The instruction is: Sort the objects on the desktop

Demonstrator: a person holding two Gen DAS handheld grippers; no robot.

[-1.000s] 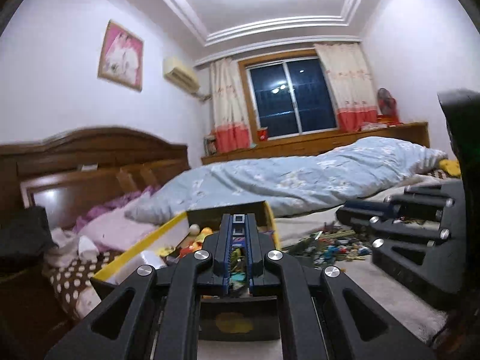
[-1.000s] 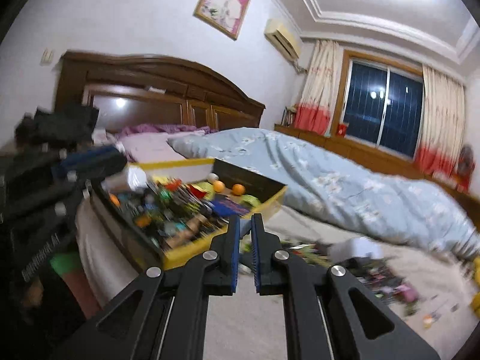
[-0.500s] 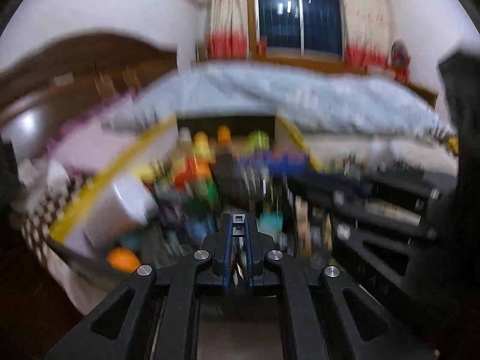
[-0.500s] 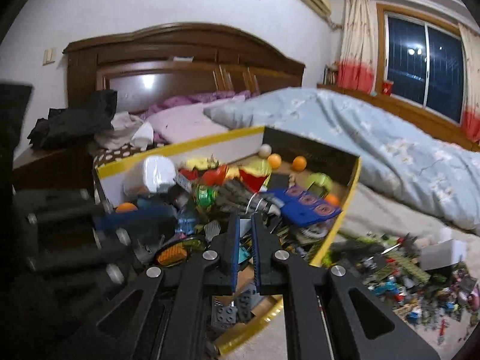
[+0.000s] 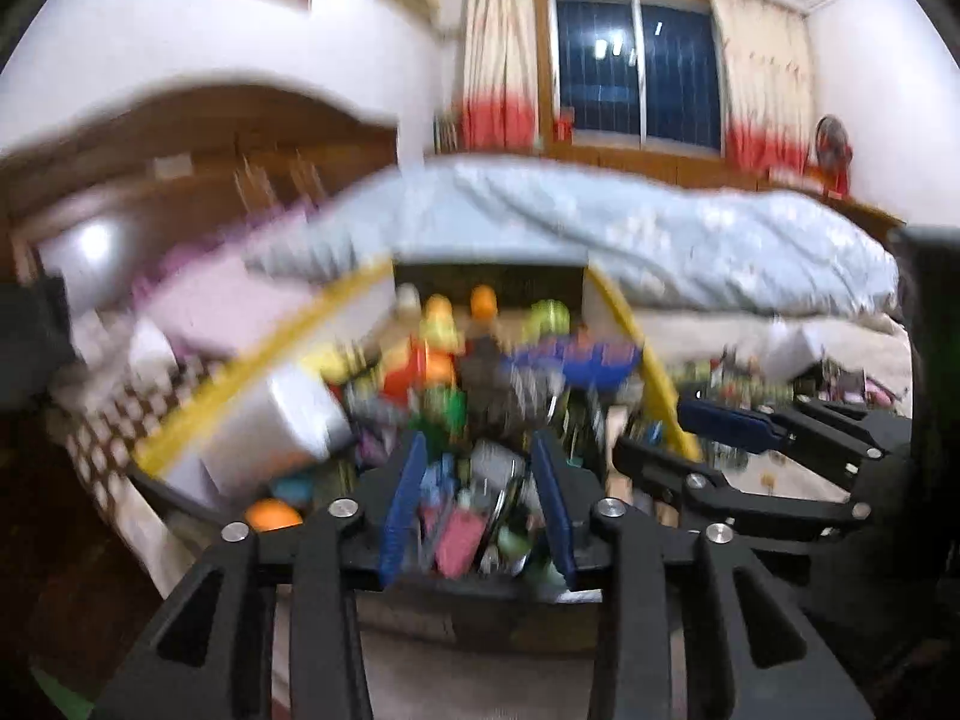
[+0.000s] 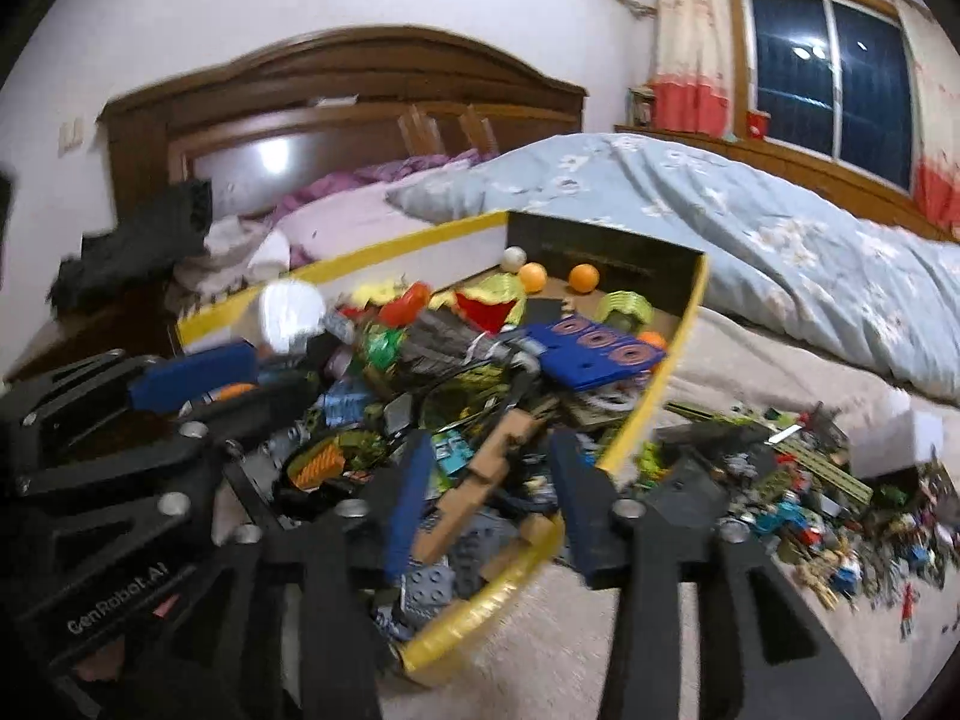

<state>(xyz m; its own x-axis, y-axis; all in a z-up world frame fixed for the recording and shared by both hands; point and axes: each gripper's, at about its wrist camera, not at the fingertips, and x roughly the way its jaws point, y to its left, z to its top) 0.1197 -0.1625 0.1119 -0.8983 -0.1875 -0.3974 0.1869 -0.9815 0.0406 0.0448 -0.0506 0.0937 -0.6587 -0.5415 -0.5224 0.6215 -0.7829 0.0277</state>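
Yellow-rimmed box (image 6: pixel 660 384) sits on the bed, filled with a jumble of small toys and building pieces (image 6: pixel 456 396). Both grippers point down into it from its near end.

Right gripper (image 6: pixel 486 480): the jaws have just been opening and now stand spread. No pad presses on anything. Between the blue pads, further in, lie a tan angular piece (image 6: pixel 480 480) and grey studded bricks (image 6: pixel 432 582). A blue plate with round discs (image 6: pixel 594 354) lies beyond the tips, toward the box's right wall. Two orange balls (image 6: pixel 582 277) and a white ball (image 6: pixel 514 258) rest at the far wall.

Left gripper (image 5: pixel 477 486): the jaws have likewise just been opening and stand spread, gripping nothing. The left wrist view is blurred; a pink piece (image 5: pixel 459 540) and other small items show between the pads, lower in the box. In the right wrist view this gripper (image 6: pixel 192 369) stands just left of the right one.

A second scatter of loose pieces (image 6: pixel 810 498) lies on the beige bed cover (image 6: pixel 660 630), outside the box, right of the right gripper.
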